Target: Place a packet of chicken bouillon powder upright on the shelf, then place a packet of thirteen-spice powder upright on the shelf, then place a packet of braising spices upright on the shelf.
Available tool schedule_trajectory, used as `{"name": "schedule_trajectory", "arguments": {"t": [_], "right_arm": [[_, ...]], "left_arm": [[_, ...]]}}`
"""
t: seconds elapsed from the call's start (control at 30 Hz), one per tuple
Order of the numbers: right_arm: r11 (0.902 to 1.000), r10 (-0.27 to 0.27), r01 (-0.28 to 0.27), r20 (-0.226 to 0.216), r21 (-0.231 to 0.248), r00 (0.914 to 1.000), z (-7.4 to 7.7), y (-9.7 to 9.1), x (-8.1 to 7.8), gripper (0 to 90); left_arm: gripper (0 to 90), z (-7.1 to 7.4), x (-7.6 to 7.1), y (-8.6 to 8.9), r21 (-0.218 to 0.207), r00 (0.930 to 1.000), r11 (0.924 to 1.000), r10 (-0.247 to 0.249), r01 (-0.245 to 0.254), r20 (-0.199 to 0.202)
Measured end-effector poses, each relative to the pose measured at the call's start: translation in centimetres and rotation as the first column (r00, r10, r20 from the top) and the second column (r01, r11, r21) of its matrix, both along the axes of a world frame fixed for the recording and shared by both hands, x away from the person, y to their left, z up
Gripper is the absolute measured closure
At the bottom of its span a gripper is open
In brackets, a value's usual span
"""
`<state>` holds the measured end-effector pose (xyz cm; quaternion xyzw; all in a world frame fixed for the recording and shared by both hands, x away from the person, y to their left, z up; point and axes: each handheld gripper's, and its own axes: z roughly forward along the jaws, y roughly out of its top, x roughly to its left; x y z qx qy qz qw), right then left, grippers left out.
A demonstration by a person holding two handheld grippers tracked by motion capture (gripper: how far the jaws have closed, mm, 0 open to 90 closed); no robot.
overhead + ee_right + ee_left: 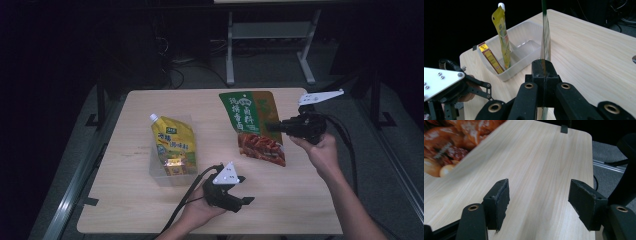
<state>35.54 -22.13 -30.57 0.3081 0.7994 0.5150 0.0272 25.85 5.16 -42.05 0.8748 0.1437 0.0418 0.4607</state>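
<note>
Fingers of the right gripper pinch the green bag's edge, holding it up at the upper right of the frame. Left fingers are spread wide over the bare table. A clear tub holds the yellow pouch at middle left.

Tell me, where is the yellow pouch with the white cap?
In the high view, the yellow pouch stands in the clear plastic bin on the table's left side, left of the green snack bag.
</note>
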Motion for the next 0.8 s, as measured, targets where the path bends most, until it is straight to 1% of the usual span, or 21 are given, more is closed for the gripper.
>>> {"name": "schedule_trajectory", "arguments": {"t": [0.1, 0.17, 0.33, 0.4, 0.47, 0.53, 0.6, 0.77, 0.8], "right_arm": [[1.0, 0.005, -0.005, 0.006, 0.002, 1.0, 0.2, 0.3, 0.2, 89.9], [1.0, 0.006, -0.006, 0.005, 0.006, 1.0, 0.2, 0.4, 0.3, 89.9], [0.9999, 0.013, -0.013, 0.009, 0.006, 0.9999, 0.3, 0.8, 0.6, 89.9], [0.9999, 0.014, -0.014, 0.008, -0.002, 0.9999, 0.3, 1.0, 0.7, 89.9], [0.9998, 0.02, -0.02, 0.008, -0.002, 0.9998, 0.3, 1.3, 0.9, 89.9], [0.9997, 0.022, -0.022, 0.009, 0.002, 0.9997, 0.4, 1.6, 1.0, 89.9], [0.9996, 0.027, -0.027, 0.013, 0.005, 0.9995, 0.5, 1.9, 1.1, 89.9], [0.9991, 0.042, -0.043, 0.014, 0.001, 0.999, 0.6, 2.5, 1.5, 89.9], [0.999, 0.043, -0.043, 0.015, 0.003, 0.9989, 0.6, 2.5, 1.6, 89.9]], "left_arm": [[31.3, 0.0, -0.2, 0.1, 0.001, 1.0, 1.0, -0.005, 0.005, -0.004], [30.7, 0.0, -0.4, 0.3, 0.007, 0.9999, 0.9999, -0.011, 0.011, 0.0], [29.9, -0.4, -0.7, 0.9, -0.012, 0.9998, 0.9999, -0.007, 0.007, -0.02], [29.7, -0.5, -0.9, 1.1, -0.011, 0.9998, 0.9999, -0.008, 0.008, -0.016], [29.6, -0.4, -0.9, 1.3, -0.013, 0.9999, 0.9998, -0.013, 0.013, -0.011], [29.4, -0.3, -0.8, 1.4, -0.015, 1.0, 0.9999, -0.008, 0.008, -0.006], [29.2, -0.2, -0.8, 1.5, -0.023, 1.0, 0.9997, -0.006, 0.006, -0.007], [29.0, -0.3, -0.8, 1.5, -0.017, 0.9999, 0.9997, -0.015, 0.015, -0.002], [29.0, -0.3, -0.9, 1.4, -0.021, 0.9998, 0.9996, -0.018, 0.018, -0.006]]}}
